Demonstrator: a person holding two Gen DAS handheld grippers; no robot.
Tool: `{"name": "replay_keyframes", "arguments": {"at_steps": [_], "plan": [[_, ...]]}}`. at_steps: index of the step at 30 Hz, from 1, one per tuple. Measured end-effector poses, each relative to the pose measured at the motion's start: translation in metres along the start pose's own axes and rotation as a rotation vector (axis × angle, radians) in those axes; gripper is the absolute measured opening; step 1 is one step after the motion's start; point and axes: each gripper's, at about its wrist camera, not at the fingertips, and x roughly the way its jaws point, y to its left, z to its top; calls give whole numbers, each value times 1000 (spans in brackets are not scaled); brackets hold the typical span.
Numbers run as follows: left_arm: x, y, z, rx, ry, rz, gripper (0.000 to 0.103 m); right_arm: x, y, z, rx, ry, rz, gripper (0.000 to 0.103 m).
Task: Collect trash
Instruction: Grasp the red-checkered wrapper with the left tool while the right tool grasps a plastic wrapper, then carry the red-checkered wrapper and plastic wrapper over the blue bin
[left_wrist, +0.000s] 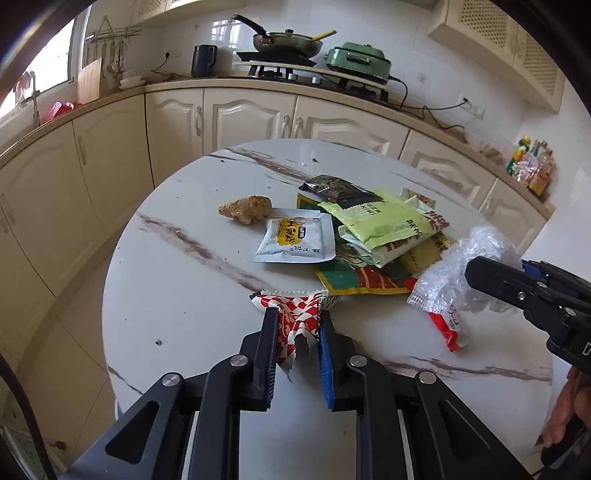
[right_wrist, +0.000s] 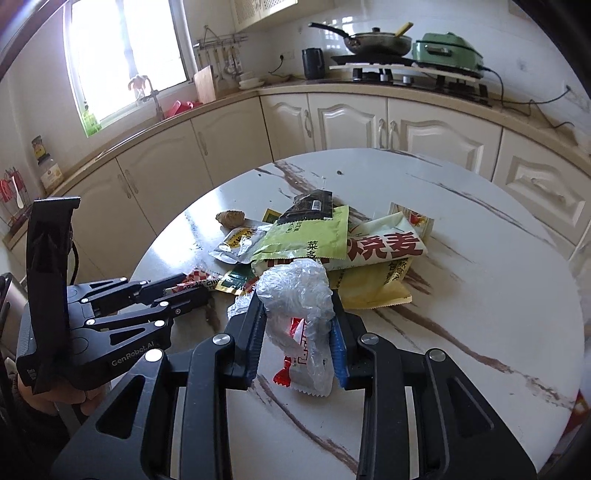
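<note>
Left tool (left_wrist: 299, 317) pinches a crinkly checkered wrapper (left_wrist: 295, 314); right tool (right_wrist: 298, 295) grips crumpled clear plastic (right_wrist: 295, 288).

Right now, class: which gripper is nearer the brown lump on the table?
Left. The left gripper, clamped on the red-checked wrapper, sits on the brown lump's side of the pile; the right gripper holds crumpled plastic beyond it.

Beyond the hand-held gripper stretches a round marble worktop (left_wrist: 177, 295). Further ahead, cream cabinets (left_wrist: 243, 118) run along the wall. On top of them stand a frying pan (left_wrist: 288, 40), a green electric cooker (left_wrist: 358, 61) and a dark jug (left_wrist: 203, 61). A bright window (right_wrist: 129, 55) lies off to the left.
</note>
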Motion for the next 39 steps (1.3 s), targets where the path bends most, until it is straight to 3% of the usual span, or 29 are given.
{"name": "replay_keyframes", "arguments": {"at_steps": [7, 12, 19, 25, 31, 39], "plan": [[-42, 6, -9, -23, -46, -70, 9, -23, 22, 3, -15, -32, -2, 30], [-92, 21, -19, -39, -104, -68, 9, -35, 53, 8, -43, -53, 27, 30], [-172, 93, -52, -107, -172, 48, 9, -21, 141, 14, -132, -55, 163, 30], [-209, 173, -97, -197, -139, 198, 9, 36, 243, 0, -212, 8, 307, 30], [-186, 241, -143, -305, -23, 261, 9, 125, 309, -35, -259, 133, 337, 30], [-75, 290, -185, -397, 190, 184, 10, 257, 307, -82, -226, 341, 271, 30]]}}
